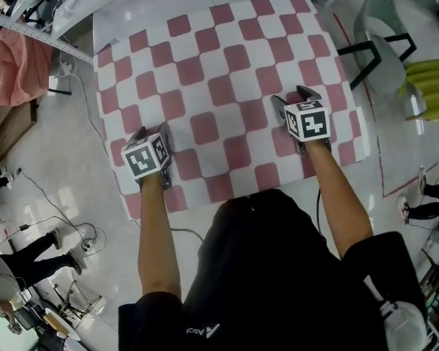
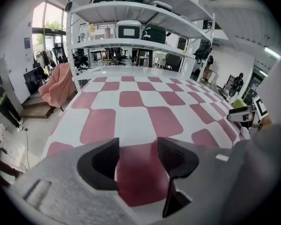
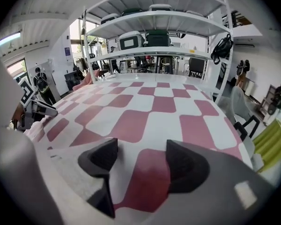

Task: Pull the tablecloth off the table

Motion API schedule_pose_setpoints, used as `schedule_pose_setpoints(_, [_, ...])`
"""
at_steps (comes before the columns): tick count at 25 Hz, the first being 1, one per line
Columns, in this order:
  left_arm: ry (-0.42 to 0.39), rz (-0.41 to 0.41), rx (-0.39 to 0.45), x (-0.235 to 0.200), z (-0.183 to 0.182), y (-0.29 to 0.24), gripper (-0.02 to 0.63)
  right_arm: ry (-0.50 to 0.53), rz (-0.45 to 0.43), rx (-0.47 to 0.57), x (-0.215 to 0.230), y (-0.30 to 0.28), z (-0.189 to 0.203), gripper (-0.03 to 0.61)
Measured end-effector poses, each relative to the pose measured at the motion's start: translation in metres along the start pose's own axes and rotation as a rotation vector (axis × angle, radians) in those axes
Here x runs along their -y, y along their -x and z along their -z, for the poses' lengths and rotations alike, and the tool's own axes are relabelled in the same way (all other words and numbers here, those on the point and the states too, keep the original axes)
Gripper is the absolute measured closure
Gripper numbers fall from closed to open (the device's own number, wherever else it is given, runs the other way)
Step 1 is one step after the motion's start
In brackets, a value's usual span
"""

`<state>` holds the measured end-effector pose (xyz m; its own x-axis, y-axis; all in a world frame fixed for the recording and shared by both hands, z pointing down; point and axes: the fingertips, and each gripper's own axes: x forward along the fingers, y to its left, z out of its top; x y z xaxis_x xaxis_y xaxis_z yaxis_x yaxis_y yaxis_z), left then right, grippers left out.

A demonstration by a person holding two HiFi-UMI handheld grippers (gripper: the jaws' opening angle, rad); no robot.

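A red-and-white checked tablecloth (image 1: pixel 219 79) lies spread flat over the table and fills both gripper views (image 2: pixel 131 104) (image 3: pixel 154 104). My left gripper (image 1: pixel 152 131) is over the cloth's near left part, close to the front edge. Its jaws stand open above a red square (image 2: pixel 137 156), with nothing pinched between them. My right gripper (image 1: pixel 293 97) hovers over the near right part of the cloth, also open with only flat cloth under the gap (image 3: pixel 141 161). Each gripper shows at the side of the other's view.
A white shelf rack (image 2: pixel 131 43) with bins stands past the table's far end. A grey chair (image 1: pixel 384 42) and a green object (image 1: pixel 428 86) are on the right. Pink fabric (image 1: pixel 22 57) hangs at the left. People stand on the floor at the left (image 1: pixel 29 247), with cables.
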<state>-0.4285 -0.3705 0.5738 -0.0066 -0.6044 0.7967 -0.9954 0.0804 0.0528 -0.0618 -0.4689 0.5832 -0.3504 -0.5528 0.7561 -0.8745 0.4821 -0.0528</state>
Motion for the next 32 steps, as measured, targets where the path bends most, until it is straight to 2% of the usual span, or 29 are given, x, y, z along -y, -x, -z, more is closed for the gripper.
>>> schedule_pose_setpoints(3, [-0.005,-0.001,-0.023,0.002,0.004,-0.003,0.374,0.017,-0.002,-0.009,-0.003,0.000,0.000,0.272])
schedule_pose_setpoints(7, [-0.063,-0.001,-0.015,0.010,0.000,-0.001,0.442,0.040,-0.016,0.008,-0.011,0.000,-0.001,0.343])
schedule_pose_setpoints(12, [-0.109,0.023,-0.010,0.016,-0.002,-0.004,0.497,0.059,-0.019,0.021,-0.019,-0.003,-0.003,0.426])
schedule_pose_setpoints(20, [-0.139,0.043,0.025,0.024,-0.002,-0.002,0.580,0.101,-0.010,-0.006,-0.035,-0.005,-0.003,0.565])
schedule_pose_setpoints(25, [-0.119,0.076,0.052,0.028,0.000,-0.001,0.604,0.076,-0.017,0.002,-0.039,-0.004,-0.002,0.574])
schedule_pose_setpoints(32, [-0.085,0.126,0.129,0.037,0.003,0.018,0.604,0.022,-0.116,0.056,-0.062,0.014,0.003,0.575])
